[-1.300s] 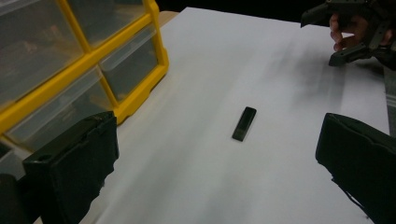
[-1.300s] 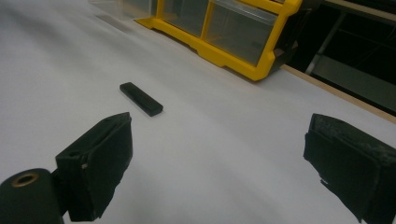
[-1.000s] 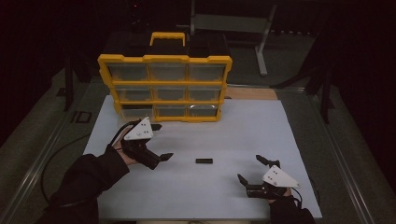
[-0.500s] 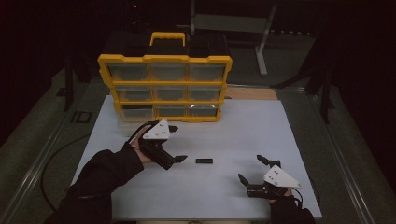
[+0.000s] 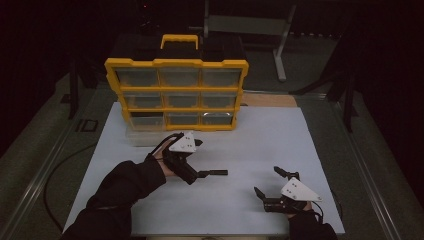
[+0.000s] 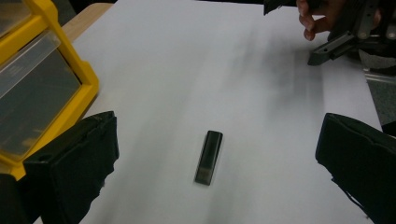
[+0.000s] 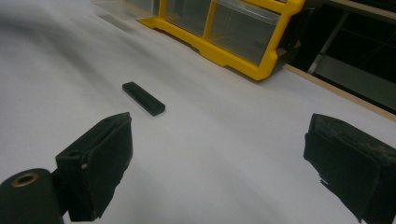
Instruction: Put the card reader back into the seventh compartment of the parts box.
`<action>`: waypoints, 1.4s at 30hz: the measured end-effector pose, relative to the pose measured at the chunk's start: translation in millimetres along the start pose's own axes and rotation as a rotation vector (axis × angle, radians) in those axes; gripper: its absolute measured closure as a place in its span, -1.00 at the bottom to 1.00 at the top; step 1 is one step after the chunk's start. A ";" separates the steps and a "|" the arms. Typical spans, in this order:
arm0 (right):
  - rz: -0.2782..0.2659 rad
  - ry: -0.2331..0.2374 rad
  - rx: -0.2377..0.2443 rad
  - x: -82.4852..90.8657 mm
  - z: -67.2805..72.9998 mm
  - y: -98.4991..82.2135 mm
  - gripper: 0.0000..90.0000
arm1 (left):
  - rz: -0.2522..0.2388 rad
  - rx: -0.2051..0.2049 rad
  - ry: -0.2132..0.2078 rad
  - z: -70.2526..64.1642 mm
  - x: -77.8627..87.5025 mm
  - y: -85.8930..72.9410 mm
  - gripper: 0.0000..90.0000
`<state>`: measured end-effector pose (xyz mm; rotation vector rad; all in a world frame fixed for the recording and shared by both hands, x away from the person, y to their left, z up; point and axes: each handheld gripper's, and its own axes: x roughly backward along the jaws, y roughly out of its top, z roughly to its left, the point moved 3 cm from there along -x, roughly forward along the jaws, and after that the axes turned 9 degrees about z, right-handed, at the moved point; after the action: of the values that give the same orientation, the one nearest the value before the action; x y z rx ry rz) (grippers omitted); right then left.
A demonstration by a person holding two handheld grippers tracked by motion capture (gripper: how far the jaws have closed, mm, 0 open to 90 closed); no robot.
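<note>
Currently, item one: my left gripper [image 5: 207, 173], fingers [image 6: 74, 163] spread wide and holding nothing. In the left gripper view the two black pads stand at either edge with bare white surface between them.

Item two: a small black bar [image 6: 208, 157], flat and oblong, lying on the white sheet between and a little ahead of my left fingers, touching neither. From the high view it sits just beyond the left fingertips, toward the middle of the sheet [image 5: 218, 173]. In the right gripper view the same bar [image 7: 143, 98] lies up and to the left of my right gripper's span, well outside it.

Item three: my right gripper [image 5: 272, 186], fingers [image 7: 100, 158] also wide apart and empty, resting low near the front right of the sheet, well apart from the bar. Its grey three-cornered plate shows on top in the high view.

Item four: white sheet [image 5: 270, 145] covering most of the desk [image 5: 270, 100], whose wooden edge shows at the far right corner.

Item five: yellow drawer cabinet [image 5: 176, 63], three rows of clear drawers, black top with a yellow handle, standing upright at the far edge of the sheet. One clear drawer [image 5: 142, 136] lies on the sheet just in front of its lower left corner.

Item six: dark sleeve of my left arm [image 5: 120, 192], entering from the lower left.
</note>
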<state>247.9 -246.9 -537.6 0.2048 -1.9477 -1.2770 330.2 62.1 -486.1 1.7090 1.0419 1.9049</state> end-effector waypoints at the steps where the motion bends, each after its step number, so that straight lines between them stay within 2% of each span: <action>1: 0.000 0.000 0.001 0.0 0.1 0.1 -0.82 | -0.002 -0.001 0.001 -0.4 -1.9 0.0 -1.00; 5: -0.001 -0.001 0.002 0.0 0.0 0.0 -0.82 | 0.006 -0.003 -0.019 -0.4 -9.4 -0.9 -1.00; 22: -0.002 0.000 0.002 0.6 0.3 0.1 -0.82 | 0.017 0.011 -0.057 0.9 -43.0 -5.6 -1.00; 32: -0.001 0.005 -0.001 0.5 0.8 0.0 -0.82 | 0.048 0.001 -0.072 -1.1 -61.7 -11.8 -0.98; 37: 0.002 0.005 0.008 0.0 1.0 -0.3 -0.82 | 0.046 0.013 -0.070 0.5 -68.8 -14.8 -0.91; 42: 0.002 0.005 0.004 -0.1 0.9 -0.3 -0.82 | 0.068 0.010 -0.074 0.9 -75.7 -18.4 -0.84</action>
<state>247.2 -246.4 -538.1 0.2073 -1.9461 -1.2703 342.0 21.1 -551.2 1.8285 0.9788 1.8646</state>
